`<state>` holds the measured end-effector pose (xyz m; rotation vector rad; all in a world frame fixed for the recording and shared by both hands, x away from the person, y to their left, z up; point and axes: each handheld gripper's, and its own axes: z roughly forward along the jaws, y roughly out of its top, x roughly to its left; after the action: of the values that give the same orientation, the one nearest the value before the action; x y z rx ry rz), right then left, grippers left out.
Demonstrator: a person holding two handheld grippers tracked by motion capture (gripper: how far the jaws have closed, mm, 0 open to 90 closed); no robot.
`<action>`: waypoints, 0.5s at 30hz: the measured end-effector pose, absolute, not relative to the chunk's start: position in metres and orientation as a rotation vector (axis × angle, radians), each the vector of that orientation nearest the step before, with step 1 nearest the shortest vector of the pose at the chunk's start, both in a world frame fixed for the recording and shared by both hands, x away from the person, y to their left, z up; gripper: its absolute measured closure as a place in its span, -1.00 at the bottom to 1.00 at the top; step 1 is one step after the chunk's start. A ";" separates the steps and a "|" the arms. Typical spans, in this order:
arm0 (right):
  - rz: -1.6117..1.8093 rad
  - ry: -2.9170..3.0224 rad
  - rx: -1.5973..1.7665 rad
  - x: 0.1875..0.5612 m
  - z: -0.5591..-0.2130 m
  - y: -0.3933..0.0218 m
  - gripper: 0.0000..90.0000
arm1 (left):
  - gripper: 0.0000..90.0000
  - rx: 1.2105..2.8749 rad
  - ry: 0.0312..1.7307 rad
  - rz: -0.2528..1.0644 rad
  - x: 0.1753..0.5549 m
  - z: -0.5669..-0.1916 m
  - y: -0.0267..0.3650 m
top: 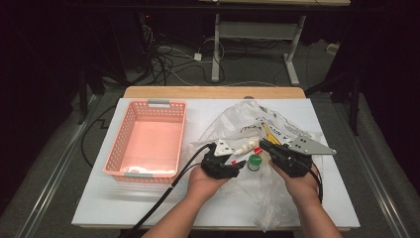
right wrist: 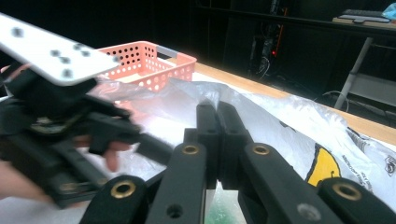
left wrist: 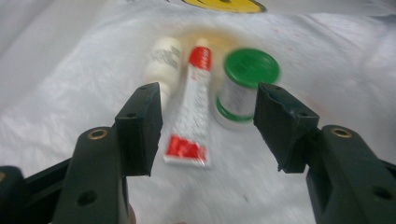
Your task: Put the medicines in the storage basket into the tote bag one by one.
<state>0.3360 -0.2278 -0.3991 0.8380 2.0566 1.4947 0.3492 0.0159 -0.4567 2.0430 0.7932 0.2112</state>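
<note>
Our left gripper (left wrist: 208,126) has its jaws spread apart with nothing pinched between them. Through the gap, in the left gripper view, we look at three small things lying side by side on the white plastic bag (left wrist: 327,56): a white bottle (left wrist: 163,63), a red-and-white tube (left wrist: 194,102) with a red cap, and a small jar with a green lid (left wrist: 245,79). The tube lies nearest the middle of the gap — the pads touch none of the three.

From the high view, we see the same gripper (top: 233,161) held just left of the green-lidded jar (top: 254,162), with the white bottle (top: 246,146) a little beyond it, all on the crumpled bag (top: 247,119) that covers the right half of the white table (top: 99,198).

Our right gripper (right wrist: 217,135) has its jaws pressed together — a fold of the bag appears to be caught there, though we cannot tell for certain. It sits (top: 265,145) just right of the jar.

The pink basket (top: 148,141) stands to the left on the table, well apart from the bag's contents.
</note>
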 end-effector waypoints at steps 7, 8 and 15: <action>1.485 2.054 0.839 0.332 -0.398 -0.230 1.00 | -0.28 2.048 0.808 0.173 0.319 -0.465 0.038; 1.485 2.053 0.840 0.332 -0.398 -0.231 1.00 | -0.32 2.057 0.815 0.157 0.315 -0.467 0.041; 1.457 2.069 0.849 0.327 -0.402 -0.234 1.00 | -0.72 2.177 0.824 0.172 0.298 -0.481 0.044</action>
<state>0.3269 -0.2341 -0.4019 0.8487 2.0687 1.4572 0.2985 0.0440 -0.4810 2.1768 0.8241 0.1723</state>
